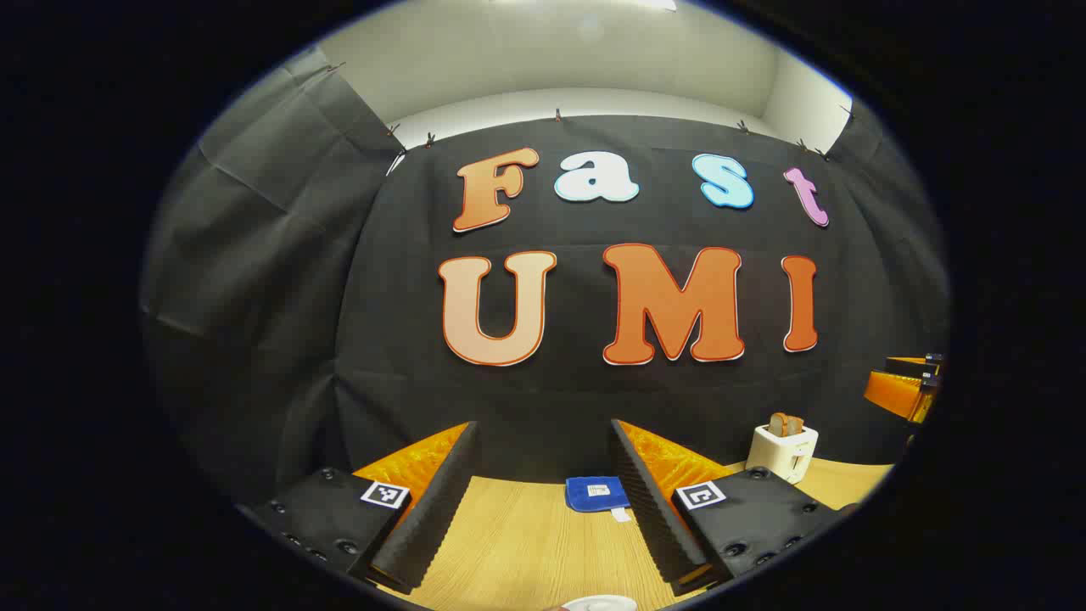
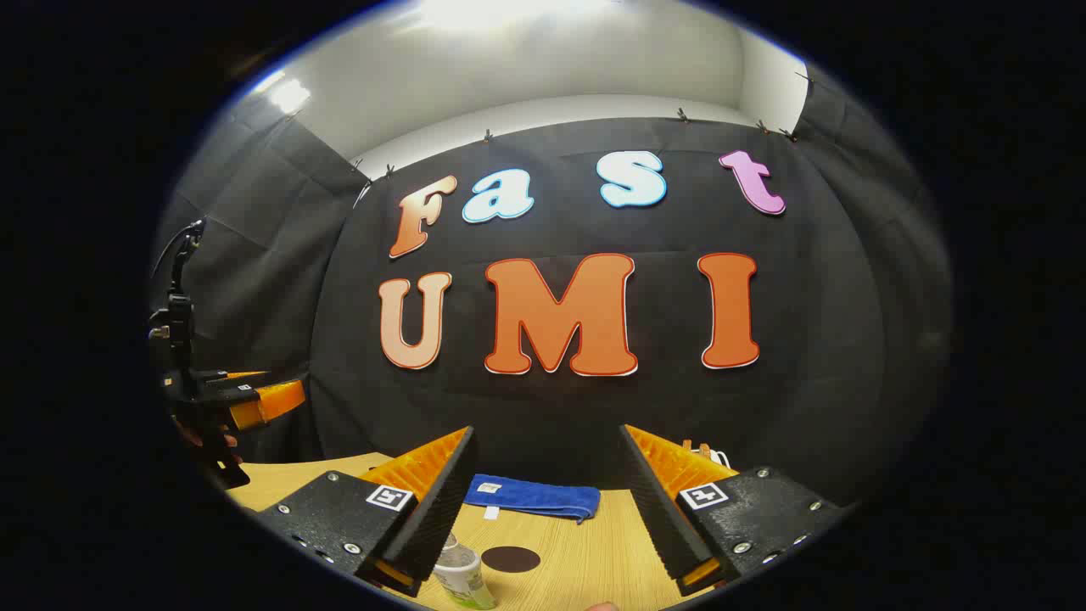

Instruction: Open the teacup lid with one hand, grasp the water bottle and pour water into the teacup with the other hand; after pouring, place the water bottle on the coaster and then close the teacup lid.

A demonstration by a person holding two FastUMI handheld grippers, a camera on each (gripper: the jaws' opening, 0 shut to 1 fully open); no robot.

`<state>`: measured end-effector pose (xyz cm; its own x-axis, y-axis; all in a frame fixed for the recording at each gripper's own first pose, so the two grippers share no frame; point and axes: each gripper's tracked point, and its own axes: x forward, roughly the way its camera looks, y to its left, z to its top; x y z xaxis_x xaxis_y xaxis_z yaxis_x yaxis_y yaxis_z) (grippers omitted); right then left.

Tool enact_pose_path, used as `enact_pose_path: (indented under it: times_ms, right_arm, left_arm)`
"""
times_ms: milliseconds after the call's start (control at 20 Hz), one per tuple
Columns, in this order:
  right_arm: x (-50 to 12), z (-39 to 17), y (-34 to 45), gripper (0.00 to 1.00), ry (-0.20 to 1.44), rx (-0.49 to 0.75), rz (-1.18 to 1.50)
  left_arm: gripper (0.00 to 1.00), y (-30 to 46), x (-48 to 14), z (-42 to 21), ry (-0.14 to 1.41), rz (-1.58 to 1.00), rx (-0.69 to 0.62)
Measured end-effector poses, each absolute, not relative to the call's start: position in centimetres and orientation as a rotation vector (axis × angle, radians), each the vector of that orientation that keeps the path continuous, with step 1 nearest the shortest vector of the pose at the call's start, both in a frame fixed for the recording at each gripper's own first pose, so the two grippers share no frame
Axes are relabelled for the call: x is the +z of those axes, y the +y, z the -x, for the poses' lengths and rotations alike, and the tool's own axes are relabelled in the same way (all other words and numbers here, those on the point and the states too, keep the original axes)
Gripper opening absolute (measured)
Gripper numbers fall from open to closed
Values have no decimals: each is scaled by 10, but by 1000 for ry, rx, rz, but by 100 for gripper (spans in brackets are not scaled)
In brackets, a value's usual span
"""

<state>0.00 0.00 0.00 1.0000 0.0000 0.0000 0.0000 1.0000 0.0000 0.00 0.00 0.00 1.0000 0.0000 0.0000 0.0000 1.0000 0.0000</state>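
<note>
In the left gripper view my left gripper (image 1: 543, 450) is open above the wooden table (image 1: 526, 543), nothing between its fingers. A white rounded rim, apparently the teacup lid (image 1: 600, 603), peeks in at the bottom edge. In the right gripper view my right gripper (image 2: 545, 454) is open too and holds nothing. The clear water bottle (image 2: 462, 577) stands low on the table just past the inner side of its left finger, and the dark round coaster (image 2: 510, 559) lies right of the bottle. The left gripper (image 2: 242, 399) hangs at the far left, held by a hand (image 2: 204, 437).
A folded blue cloth (image 1: 596, 493) (image 2: 530, 496) lies at the back of the table against the black wall. A white toaster (image 1: 782, 451) with bread slices stands at the back right. The right gripper (image 1: 908, 390) shows at the far right edge.
</note>
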Motion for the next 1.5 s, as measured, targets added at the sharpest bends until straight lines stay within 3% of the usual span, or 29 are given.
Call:
enact_pose_path:
  times_ms: [950,1500]
  right_arm:
    - [-2,1,1,98,-9,-37,44]
    - [-44,10,20,98,67,27,-12]
  left_arm:
    - [99,-7,-16,6,44,-50,-10]
    - [99,-30,-86,26,153,-104,-100]
